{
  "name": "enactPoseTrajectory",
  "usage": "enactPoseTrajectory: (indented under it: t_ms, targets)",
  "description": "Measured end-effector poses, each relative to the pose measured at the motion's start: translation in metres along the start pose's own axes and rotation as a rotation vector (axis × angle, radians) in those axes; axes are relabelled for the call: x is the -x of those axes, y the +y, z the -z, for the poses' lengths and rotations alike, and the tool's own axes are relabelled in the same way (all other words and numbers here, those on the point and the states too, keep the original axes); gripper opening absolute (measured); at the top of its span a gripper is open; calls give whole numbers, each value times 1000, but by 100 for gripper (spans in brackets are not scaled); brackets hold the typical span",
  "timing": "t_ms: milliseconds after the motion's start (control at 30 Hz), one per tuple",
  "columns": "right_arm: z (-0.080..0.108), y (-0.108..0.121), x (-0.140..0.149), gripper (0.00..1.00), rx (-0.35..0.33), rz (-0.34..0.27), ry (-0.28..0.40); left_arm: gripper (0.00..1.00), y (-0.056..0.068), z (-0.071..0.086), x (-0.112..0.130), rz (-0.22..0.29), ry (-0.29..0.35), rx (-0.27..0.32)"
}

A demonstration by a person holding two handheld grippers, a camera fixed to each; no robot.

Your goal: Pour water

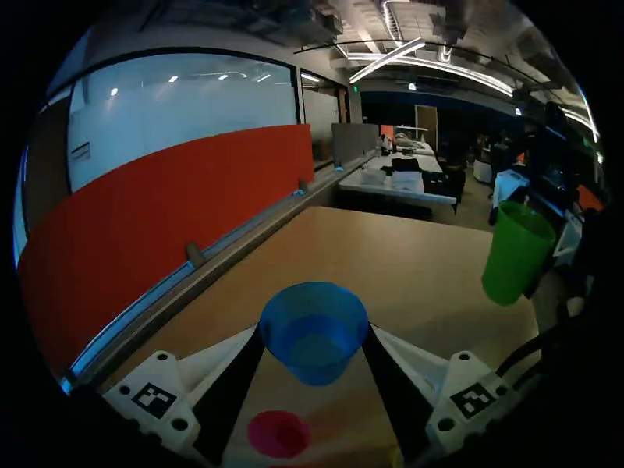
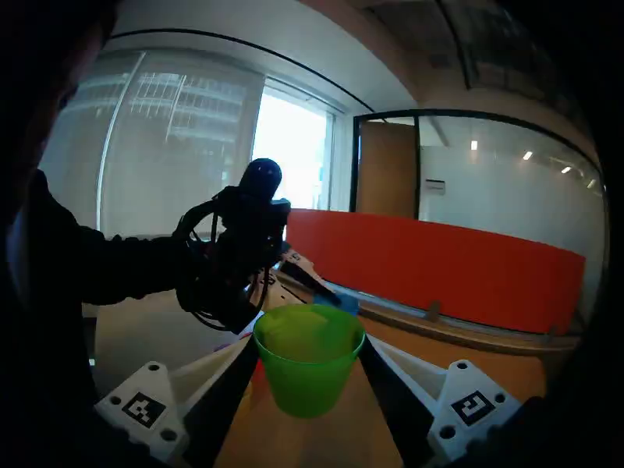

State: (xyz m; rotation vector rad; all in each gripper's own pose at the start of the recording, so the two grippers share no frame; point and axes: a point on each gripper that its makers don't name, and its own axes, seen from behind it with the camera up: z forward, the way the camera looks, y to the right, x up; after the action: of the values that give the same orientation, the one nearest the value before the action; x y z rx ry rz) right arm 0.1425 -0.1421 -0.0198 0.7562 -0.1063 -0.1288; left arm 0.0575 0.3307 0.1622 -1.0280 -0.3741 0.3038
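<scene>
The left gripper (image 1: pixel 313 331) has white fingers (image 1: pixel 203 363) lined with black pads. Each finger carries a square black-and-white marker (image 1: pixel 154 398) with dark screws (image 1: pixel 179 423) around it, and a black cable (image 1: pixel 538 347) loops by its right side. The right gripper (image 2: pixel 310 347) is built alike, white with black pads and marked fingers. In the right gripper view, the left gripper's body is black, round-topped and hung with black loops of cable, and the arm behind it wears a dark sleeve (image 2: pixel 101 269).
</scene>
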Motion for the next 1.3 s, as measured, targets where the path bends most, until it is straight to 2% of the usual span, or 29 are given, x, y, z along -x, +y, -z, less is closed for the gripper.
enactPoseTrajectory:
  t_ms: [367,700,1300]
  targets:
    - [-1,-4,-5,92,-4,8,2,86,2,18,-16,52,105,-13]
    - [0,-7,-9,92,-6,16,2,86,4,37,-45,92,235,-15]
    - [-1,-9,-10,92,-8,21,2,86,9,50,-68,115,354,-17]
